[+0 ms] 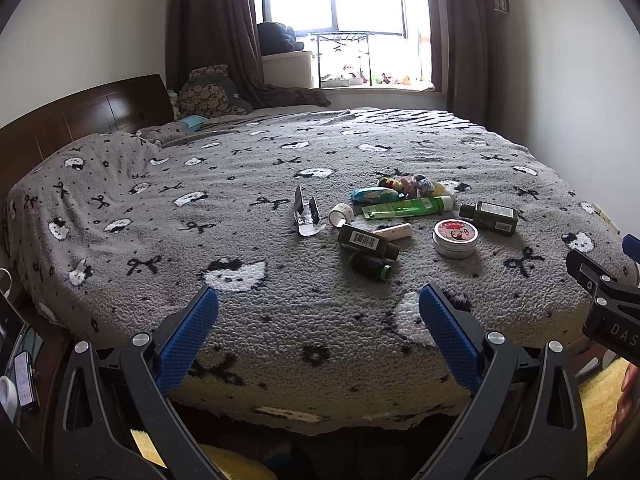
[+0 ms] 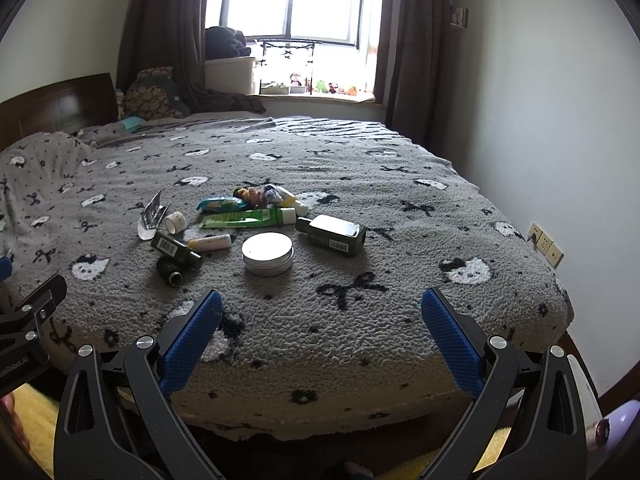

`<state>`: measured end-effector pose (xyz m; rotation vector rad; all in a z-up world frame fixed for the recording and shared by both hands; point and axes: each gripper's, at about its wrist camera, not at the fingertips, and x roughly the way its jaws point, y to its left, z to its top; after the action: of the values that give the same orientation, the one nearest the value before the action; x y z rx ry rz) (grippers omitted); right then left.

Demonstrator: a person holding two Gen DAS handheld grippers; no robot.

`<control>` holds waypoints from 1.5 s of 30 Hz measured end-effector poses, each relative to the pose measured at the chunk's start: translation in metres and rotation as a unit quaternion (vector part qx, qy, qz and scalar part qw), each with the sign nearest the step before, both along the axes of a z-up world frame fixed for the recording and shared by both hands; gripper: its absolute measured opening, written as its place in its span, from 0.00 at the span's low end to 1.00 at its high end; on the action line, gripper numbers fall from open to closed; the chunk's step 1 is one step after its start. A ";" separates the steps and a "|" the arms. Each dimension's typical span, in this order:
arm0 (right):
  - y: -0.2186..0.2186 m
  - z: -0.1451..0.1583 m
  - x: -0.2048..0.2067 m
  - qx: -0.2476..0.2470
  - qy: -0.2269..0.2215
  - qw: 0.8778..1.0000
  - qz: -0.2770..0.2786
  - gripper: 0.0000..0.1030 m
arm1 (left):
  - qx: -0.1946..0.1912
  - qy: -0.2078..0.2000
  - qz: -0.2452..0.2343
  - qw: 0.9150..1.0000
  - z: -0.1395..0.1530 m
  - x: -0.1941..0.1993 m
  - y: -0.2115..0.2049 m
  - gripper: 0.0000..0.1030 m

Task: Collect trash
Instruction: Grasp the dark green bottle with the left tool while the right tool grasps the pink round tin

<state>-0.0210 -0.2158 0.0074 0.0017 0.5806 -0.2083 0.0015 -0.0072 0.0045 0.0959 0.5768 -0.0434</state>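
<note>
A pile of small items lies on the grey patterned bed cover [image 1: 240, 240]: a round tin [image 1: 455, 237] [image 2: 267, 253], dark green bottles [image 1: 489, 217] [image 2: 333, 234] [image 1: 366, 241], a green tube [image 1: 406, 207] [image 2: 248, 218], a blue snack packet [image 1: 374, 194], a roll of tape [image 1: 341, 214], a torn clear-and-black wrapper [image 1: 307, 216] [image 2: 151, 216] and colourful candies [image 1: 408, 184]. My left gripper [image 1: 318, 300] is open and empty at the bed's near edge. My right gripper [image 2: 320, 300] is open and empty beside it, also short of the pile.
A wooden headboard [image 1: 80, 120] and pillows stand at the left. A window sill with toys [image 1: 360, 76] is at the back, curtains on both sides. A phone [image 1: 24, 380] lies on a low stand at the left. Wall sockets [image 2: 546, 246] are at the right.
</note>
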 end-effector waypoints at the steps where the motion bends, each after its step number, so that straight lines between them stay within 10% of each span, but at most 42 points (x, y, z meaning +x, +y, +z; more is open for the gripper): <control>1: 0.000 0.000 0.000 -0.004 -0.002 1.000 -0.002 0.97 | 0.000 0.001 0.000 1.000 -0.001 0.001 0.000 0.92; 27: -0.015 -0.117 0.128 0.116 0.095 0.987 0.062 0.93 | 0.007 0.105 -0.025 0.994 -0.100 0.078 0.011 0.89; 45: -0.004 -0.126 0.230 0.073 0.163 0.980 0.090 0.91 | -0.035 0.116 -0.099 0.988 -0.120 0.140 -0.031 0.89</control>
<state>0.2092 -0.2195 -0.1185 0.0586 0.9184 0.0117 0.1417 -0.0377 -0.1160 0.0802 0.7962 -0.2712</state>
